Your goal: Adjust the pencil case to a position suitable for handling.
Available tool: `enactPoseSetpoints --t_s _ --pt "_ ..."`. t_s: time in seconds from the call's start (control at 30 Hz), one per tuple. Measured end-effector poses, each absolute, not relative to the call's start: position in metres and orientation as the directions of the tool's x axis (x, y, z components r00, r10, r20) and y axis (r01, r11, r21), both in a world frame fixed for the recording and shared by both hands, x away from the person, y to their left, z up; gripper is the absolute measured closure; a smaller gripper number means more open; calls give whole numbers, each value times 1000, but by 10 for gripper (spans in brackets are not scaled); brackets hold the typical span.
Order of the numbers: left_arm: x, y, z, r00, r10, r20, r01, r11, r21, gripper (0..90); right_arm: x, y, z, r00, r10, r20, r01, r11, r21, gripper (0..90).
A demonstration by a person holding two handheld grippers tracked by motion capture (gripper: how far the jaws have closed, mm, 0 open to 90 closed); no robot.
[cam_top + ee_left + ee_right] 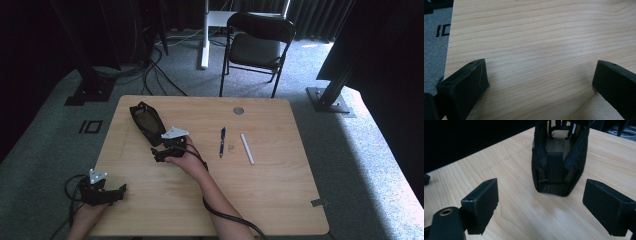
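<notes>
The left tool (117, 192) is sitting low at the near left corner of the tabletop (260, 195), held in the person's left hand (89, 210), which is coming in from the bottom edge with little forearm showing. In the left gripper view its two black jaws are standing wide apart with nothing between them. The right forearm is reaching diagonally forward and leftward toward mid-tabletop, the right hand (184, 159) wrapping the right tool (156, 152), its grey plate facing up. In the right gripper view these jaws are likewise spread wide, gripping nothing. A cable is trailing back from each tool.
</notes>
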State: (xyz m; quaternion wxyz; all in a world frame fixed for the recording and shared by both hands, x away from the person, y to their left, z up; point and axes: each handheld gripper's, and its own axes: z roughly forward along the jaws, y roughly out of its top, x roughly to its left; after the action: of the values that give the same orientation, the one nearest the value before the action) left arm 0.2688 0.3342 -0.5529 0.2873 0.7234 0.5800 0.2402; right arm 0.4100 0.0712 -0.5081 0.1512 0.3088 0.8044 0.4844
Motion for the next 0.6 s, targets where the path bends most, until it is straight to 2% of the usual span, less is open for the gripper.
enactPoseSetpoints --t_s 0.43,0.5,0.6 --pt "269 334 -553 212 977 14 701 -162 694 4 418 84 -510 -752 658 27 321 329 888 157" --pt "269 334 -553 212 977 14 701 -162 694 4 421 85 -509 -741 672 12 312 328 892 210" --pt "269 334 -553 212 977 14 701 -162 694 4 424 85 -507 -721 693 17 311 301 901 242"
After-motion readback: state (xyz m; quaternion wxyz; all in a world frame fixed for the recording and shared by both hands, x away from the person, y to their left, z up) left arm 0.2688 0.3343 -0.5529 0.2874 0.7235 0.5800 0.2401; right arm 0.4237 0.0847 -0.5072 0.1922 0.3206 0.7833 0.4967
